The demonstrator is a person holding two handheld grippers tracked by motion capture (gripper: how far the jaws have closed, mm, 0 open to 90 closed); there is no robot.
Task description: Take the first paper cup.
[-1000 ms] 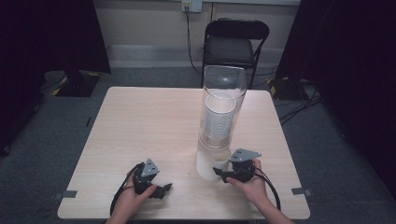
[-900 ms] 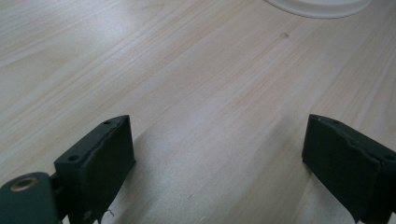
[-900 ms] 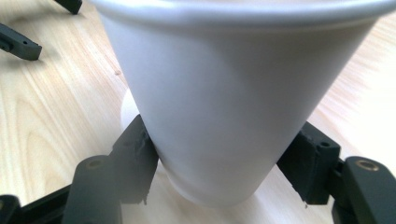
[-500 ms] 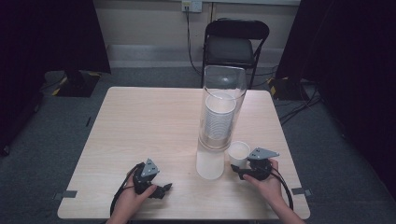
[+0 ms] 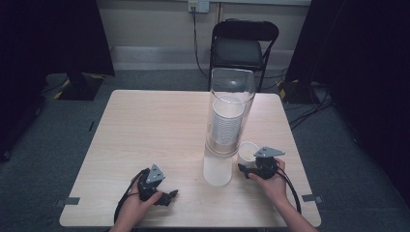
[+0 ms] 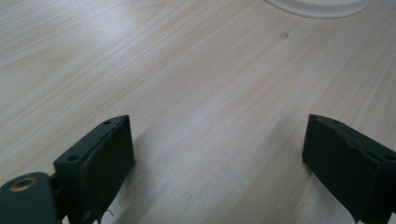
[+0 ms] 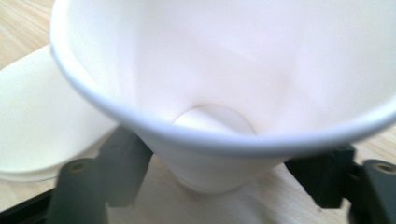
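Obstacle: tall clear cup dispenser, upright, right of table centre.
Beside dispenser: paper cup in right gripper.
Left of dispenser: bare tabletop, passable.

Black chair behind wooden table; grey carpet; dark curtains.

paper cup blurred, rim cut off

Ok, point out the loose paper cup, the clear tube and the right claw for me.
cup (image 7: 224,70): right gripper view, on its white inner wall.
tube (image 5: 231,82): high view, on the clear upper wall above the stacked cups.
right claw (image 5: 247,166): high view, midway between its fingertips, at the cup's base.
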